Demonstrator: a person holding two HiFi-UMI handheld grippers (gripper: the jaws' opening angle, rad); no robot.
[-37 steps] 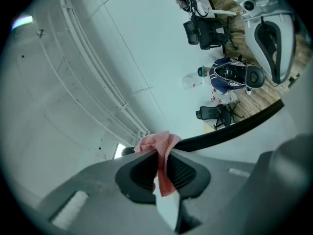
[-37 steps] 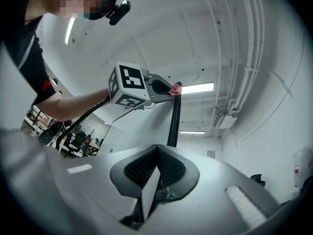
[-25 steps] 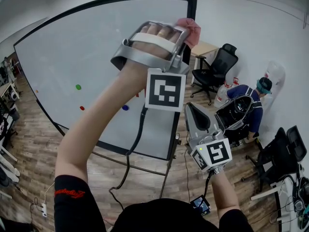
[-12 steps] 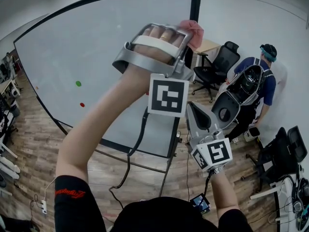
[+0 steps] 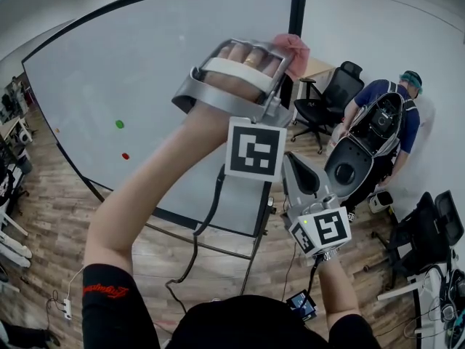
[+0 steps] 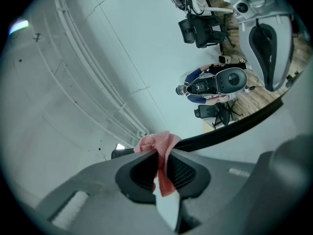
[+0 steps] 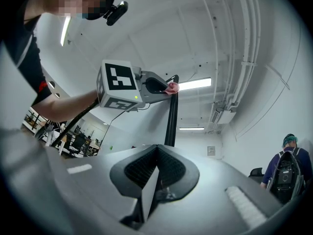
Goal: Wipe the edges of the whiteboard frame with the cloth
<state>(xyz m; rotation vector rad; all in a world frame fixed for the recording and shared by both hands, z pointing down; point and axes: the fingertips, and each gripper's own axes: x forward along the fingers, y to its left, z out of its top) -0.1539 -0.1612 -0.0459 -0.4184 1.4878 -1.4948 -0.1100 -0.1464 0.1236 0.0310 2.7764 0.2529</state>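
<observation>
Lowest in the head view, just right of centre, the right gripper (image 5: 296, 169) is hanging idle with its tip pointing up toward the board. In its own view the jaws are pressing together with nothing between them. It is probably being kept out of the way, since the wiping needs only one tool.

Above it, the left gripper (image 5: 282, 58) is being held up at the end of a raised arm, in the upper middle of the frame. Its jaws are pinching the pink cloth (image 5: 294, 47). In the left gripper view a fold of the cloth (image 6: 157, 145) is bunching out past the jaw tips. That likely lets fabric, not metal, meet the surface.

The cloth is sitting against the black frame (image 5: 293, 20) on the board's right-hand upright, a little below the top right corner. In the left gripper view that frame (image 6: 230, 127) is running from the cloth toward the right edge. The high reach suggests the wipe is being worked along this edge.

Beyond, the whiteboard (image 5: 145, 78) is filling the upper left. At far right a person (image 5: 389, 118) is bending over near an office chair (image 5: 327, 100).
</observation>
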